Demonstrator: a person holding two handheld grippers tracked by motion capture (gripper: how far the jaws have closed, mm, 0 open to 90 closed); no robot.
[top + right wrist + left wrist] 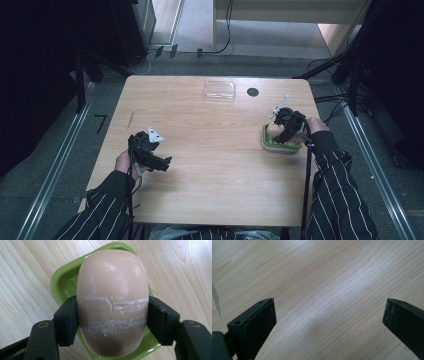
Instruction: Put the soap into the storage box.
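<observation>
In the right gripper view we lose most of the green dish (60, 282) beneath the soap bar (112, 302). From above, the right tongs (286, 131) cover that bar, and the bench's (210, 165) near edge is cut off.

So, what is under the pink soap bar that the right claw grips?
Under the soap bar sits a green dish on the wooden table. Its rim shows around the bar; the dish's inside floor is covered by the soap.

The left gripper (161, 161) is held at the lower left of the high view, jaws spread wide. The right gripper (285, 134), at centre right, is clamped.
</observation>
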